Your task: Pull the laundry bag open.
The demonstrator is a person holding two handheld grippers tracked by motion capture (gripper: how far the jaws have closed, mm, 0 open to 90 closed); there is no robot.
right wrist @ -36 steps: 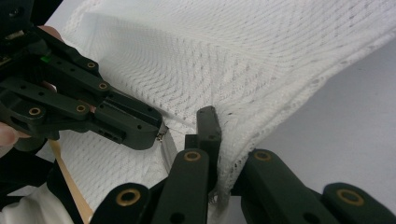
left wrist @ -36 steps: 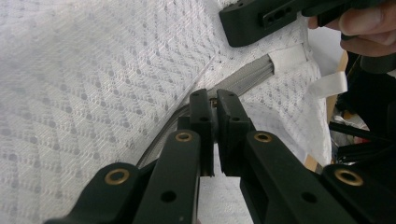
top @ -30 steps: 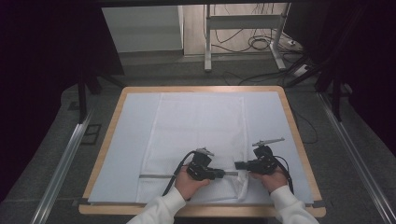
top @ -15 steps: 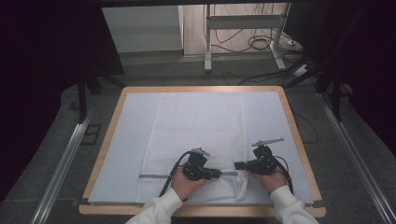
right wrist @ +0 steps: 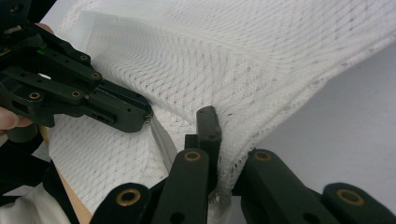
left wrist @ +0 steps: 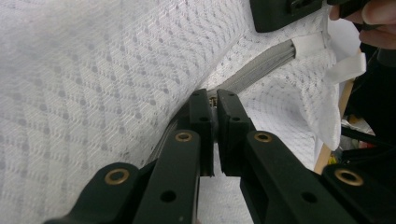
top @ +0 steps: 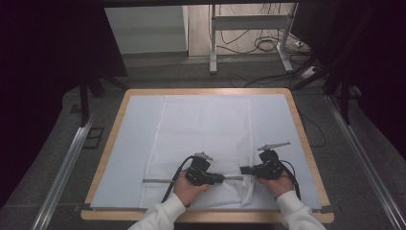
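Mesh laundry bag [top: 201, 139] lies flat on the white table cover [top: 134, 143], near edge by me. My left gripper [left wrist: 215, 105] is clamped on its zipper pull [left wrist: 214, 100], my right gripper [right wrist: 219, 140] pinches the bag's corner fabric.

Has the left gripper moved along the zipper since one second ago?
Yes. In the high view the left gripper has slid a little toward the right gripper, away from the table's left edge; the gap between them is narrower.

High view sat above your side, faced forward and down, far, whole table [top: 110, 143] in frame. Your gripper views rode close, looked along own jaws at mesh bag [left wrist: 93, 70]. Both shared grey zipper [right wrist: 163, 140]; each caught other gripper.
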